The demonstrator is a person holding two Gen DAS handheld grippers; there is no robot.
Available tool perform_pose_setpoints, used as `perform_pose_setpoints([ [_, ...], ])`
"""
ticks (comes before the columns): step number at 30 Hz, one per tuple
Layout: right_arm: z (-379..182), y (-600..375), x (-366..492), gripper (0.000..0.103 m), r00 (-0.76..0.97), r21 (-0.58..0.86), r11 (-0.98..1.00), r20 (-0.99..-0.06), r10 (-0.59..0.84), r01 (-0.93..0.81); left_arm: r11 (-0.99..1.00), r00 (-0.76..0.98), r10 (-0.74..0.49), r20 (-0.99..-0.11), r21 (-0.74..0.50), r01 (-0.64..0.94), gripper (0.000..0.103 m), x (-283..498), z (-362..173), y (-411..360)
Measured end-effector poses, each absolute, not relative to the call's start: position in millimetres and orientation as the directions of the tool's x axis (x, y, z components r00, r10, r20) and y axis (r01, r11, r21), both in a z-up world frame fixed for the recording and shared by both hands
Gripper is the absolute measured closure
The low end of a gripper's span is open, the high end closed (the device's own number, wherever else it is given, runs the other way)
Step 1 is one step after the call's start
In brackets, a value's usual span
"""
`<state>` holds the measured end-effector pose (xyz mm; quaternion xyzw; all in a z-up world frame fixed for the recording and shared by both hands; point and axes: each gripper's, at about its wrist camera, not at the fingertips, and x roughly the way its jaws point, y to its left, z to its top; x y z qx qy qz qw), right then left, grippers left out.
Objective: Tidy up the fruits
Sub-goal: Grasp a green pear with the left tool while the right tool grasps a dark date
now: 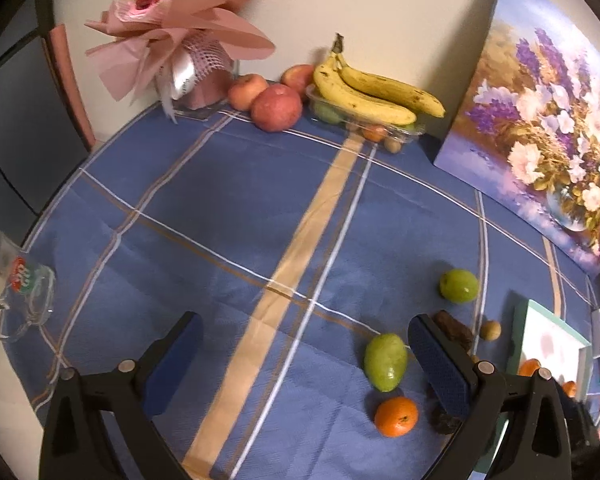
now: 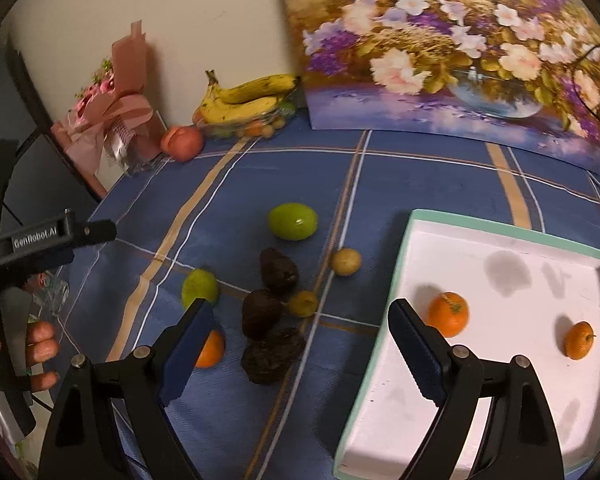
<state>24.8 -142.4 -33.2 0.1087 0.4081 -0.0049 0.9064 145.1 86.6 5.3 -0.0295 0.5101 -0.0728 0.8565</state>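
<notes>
Blue checked tablecloth [image 2: 420,184] carries loose fruit. Right gripper [image 2: 296,344] released, empty; three dark avocados [image 2: 274,354] between its jaws. Left gripper [image 1: 304,364] released, empty; one orange [image 1: 396,416] near its right jaw. Risk: round fruit rolling if nudged. Tray [image 2: 512,240], right of jaws: two oranges. Beyond: two green fruits

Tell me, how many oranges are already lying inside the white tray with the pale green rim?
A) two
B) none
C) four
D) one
A: the right wrist view shows two oranges, one near the tray's left side and one further right, on the white floor of the tray; a third orange lies outside on the blue tablecloth.
</notes>
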Motion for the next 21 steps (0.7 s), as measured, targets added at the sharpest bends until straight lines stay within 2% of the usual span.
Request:
perform_pose_setpoints([
  [4,-43,-134,32,0.013,0.644,0.177,0.981,-0.76,0.083,0.083,0.979,0.426,-0.198,-0.883,-0.154,0.136,0.0,148,-4,76],
  [17,-87,-112,48,0.014,0.524,0.121,0.992,-0.847,0.083,0.039,0.972,0.23,-0.207,-0.951,-0.172,0.163,0.0,155,-70,40],
  [20,-97,-107,51,0.014,0.505,0.095,0.995,-0.86,0.07,0.025,0.971,0.206,-0.204,-0.957,-0.171,0.167,0.002,156,-80,34],
  [21,-100,-105,52,0.014,0.497,0.086,0.996,-0.865,0.065,0.019,0.97,0.198,-0.205,-0.958,-0.173,0.169,0.006,156,-83,32],
])
